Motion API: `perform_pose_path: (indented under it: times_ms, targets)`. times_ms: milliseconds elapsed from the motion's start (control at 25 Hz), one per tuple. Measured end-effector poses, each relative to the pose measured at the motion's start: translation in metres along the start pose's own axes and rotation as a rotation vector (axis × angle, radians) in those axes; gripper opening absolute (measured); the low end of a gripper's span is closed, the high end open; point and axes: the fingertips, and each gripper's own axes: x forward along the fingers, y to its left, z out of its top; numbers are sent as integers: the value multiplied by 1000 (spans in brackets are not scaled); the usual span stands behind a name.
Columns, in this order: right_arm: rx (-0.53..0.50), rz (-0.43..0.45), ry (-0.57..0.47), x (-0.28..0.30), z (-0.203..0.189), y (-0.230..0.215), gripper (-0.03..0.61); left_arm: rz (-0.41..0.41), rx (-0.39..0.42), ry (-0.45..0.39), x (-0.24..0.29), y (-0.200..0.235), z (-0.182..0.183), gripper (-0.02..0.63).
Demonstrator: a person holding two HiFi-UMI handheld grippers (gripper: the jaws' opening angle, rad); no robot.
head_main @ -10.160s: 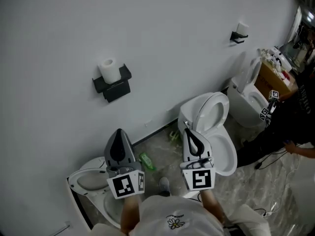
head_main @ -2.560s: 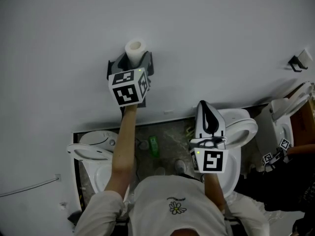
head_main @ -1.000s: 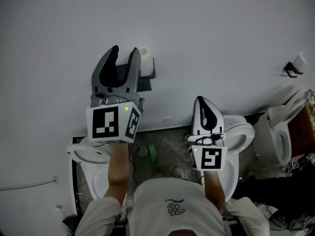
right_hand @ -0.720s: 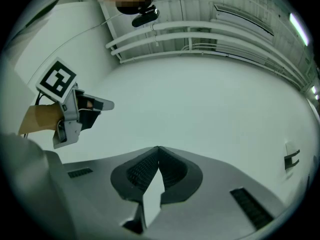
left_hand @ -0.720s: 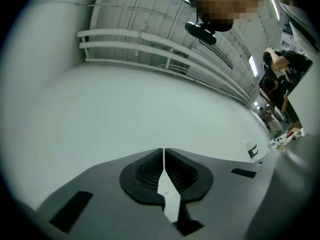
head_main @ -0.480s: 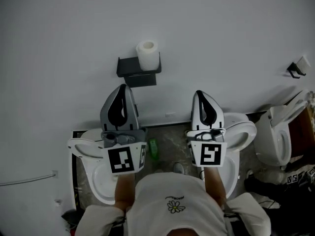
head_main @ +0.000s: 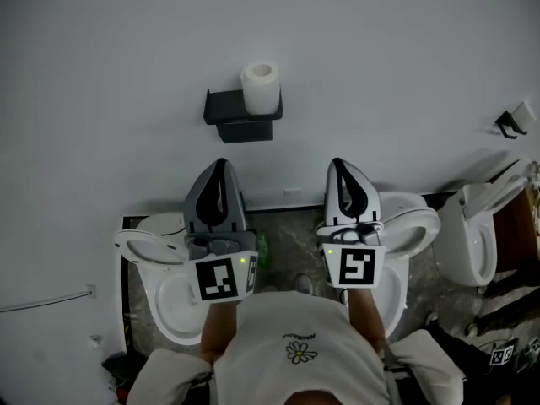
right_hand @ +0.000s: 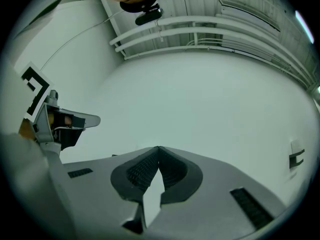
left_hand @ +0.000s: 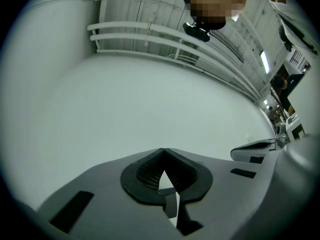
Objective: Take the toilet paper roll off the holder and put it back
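1. Roll [head_main: 260, 89] stands upright on top of the holder [head_main: 236, 116], twd its right end, against the wall [head_main: 388, 66].
2. L gripper [head_main: 221, 167]: jaws clenched tip to tip, nothing btwn them. It hangs below the holder, well apart, slightly left of the roll's line.
3. R gripper [head_main: 339, 165]: pinched together too, empty. It's below & to the right of the holder, well apart.
4. My read: no grab under way. It looks like a rest pose, and I can't tell from here whether the lift-off is due or done.
5. If a lift is due, use the L gripper, as it's nearer the holder. Spread the jaws wide before reaching, since the roll is fat.
6. Come in from the front, w/ pads on opp. sides of the round body, above the holder's top edge so the tips don't snag.
7. Squeeze lightly, bc paper prob. crushes. Lift straight up, no sideways drag.
8. For the return, set it flat & upright on the holder, not overhanging the right end, & let go only once seated.
9. Risk: a nudge could tip it off to the floor [head_main: 291, 241] below the holder.
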Motion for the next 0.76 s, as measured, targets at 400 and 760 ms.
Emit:
perform_pose_path:
  times_ms: [400, 760]
  targets:
    - [-3, -8, 13, 2, -3, -3, 9, 16, -12, -8, 3, 6, 1, 18]
    - [-6, -5, 17, 1, -4, 0, 9, 20, -20, -7, 0, 10, -1, 17]
